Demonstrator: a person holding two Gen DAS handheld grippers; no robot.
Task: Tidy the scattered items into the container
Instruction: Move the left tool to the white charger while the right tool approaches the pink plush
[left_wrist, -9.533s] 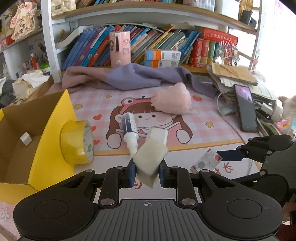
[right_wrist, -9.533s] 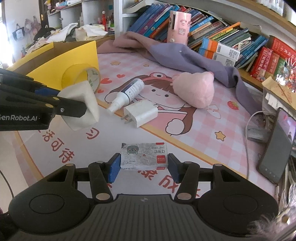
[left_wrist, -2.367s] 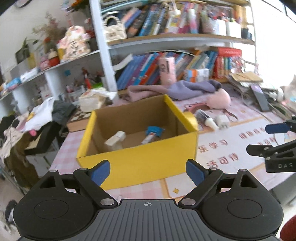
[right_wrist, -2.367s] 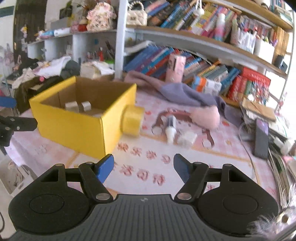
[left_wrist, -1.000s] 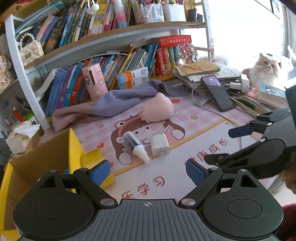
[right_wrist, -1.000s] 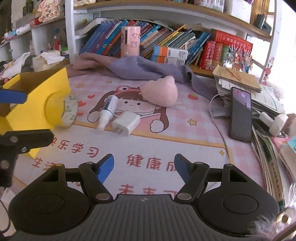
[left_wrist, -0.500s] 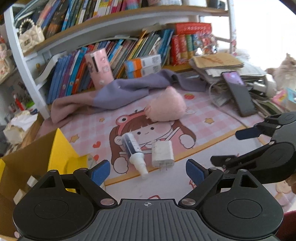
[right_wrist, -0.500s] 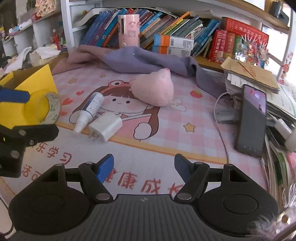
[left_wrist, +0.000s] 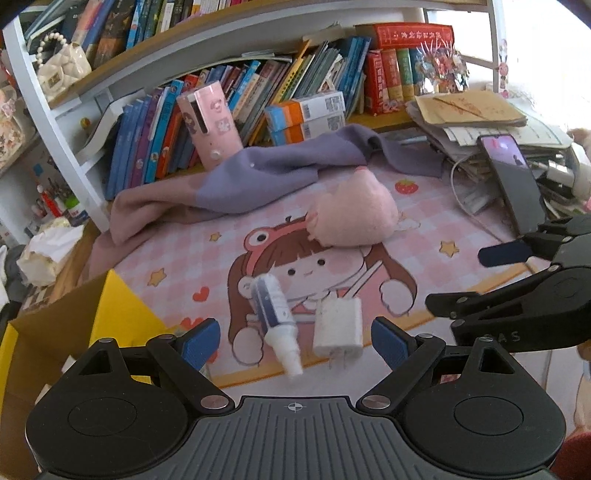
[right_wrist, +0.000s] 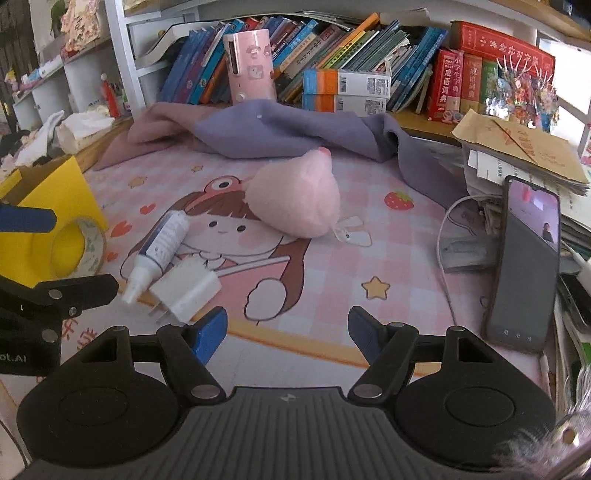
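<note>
On the desk mat: spray bottle (left_wrist: 275, 314) and white plug (left_wrist: 338, 326) lie side by side, touching or nearly so; pink plush (right_wrist: 295, 201) just behind; tape roll (right_wrist: 75, 251) against the yellow box (right_wrist: 55, 192) at left
Left gripper (left_wrist: 293, 338): jaws wide apart, nothing between the pads; bottle and plug sit just ahead of the gap
Right gripper (right_wrist: 284, 330): jaws apart, empty; aimed at bare mat below the plush, plug near its left finger
Risk: bottle and plug so close that closing on one likely knocks or drags the other; bottle is round, may roll off the pads; plug prongs face the camera, could snag; both grippers near each other, may collide
Writing: red Chinese characters on mat, cut off; "ol.AI" on left gripper body in right view; "AS" on right gripper in left view; Chinese titles on the red books, too small to read
</note>
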